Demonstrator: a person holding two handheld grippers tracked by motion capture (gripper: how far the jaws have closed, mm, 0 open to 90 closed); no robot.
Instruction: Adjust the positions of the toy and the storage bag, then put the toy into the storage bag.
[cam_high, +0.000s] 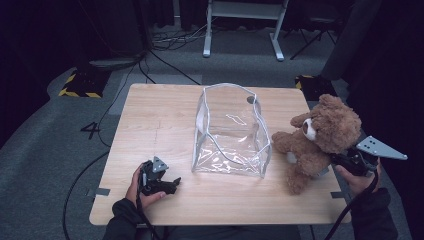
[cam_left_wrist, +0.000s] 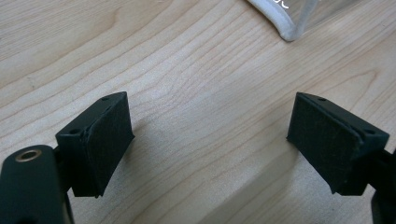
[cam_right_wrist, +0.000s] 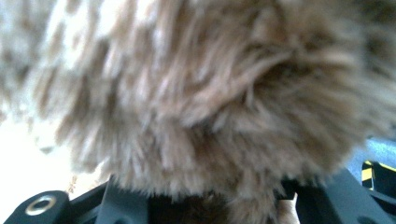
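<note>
A brown teddy bear (cam_high: 320, 137) sits upright near the right edge of the wooden table (cam_high: 150, 115), facing left. My right gripper (cam_high: 336, 159) comes in behind it and is shut on its back; in the right gripper view the fur (cam_right_wrist: 210, 93) bulges between the jaws. A clear plastic bag (cam_high: 230, 132) with white piping stands open-topped at the table's middle. My left gripper (cam_high: 172, 184) lies low near the front left, pointing right toward the bag. Its jaws stand open over bare wood (cam_left_wrist: 187, 60), with the bag's corner (cam_left_wrist: 285, 23) just ahead.
Cables run across the grey carpet behind and left of the table. A white desk frame (cam_high: 245, 25) stands at the back. Yellow-black striped bases sit at the far left (cam_high: 80, 85) and far right (cam_high: 305, 80) corners. Bare wood lies left of the bag.
</note>
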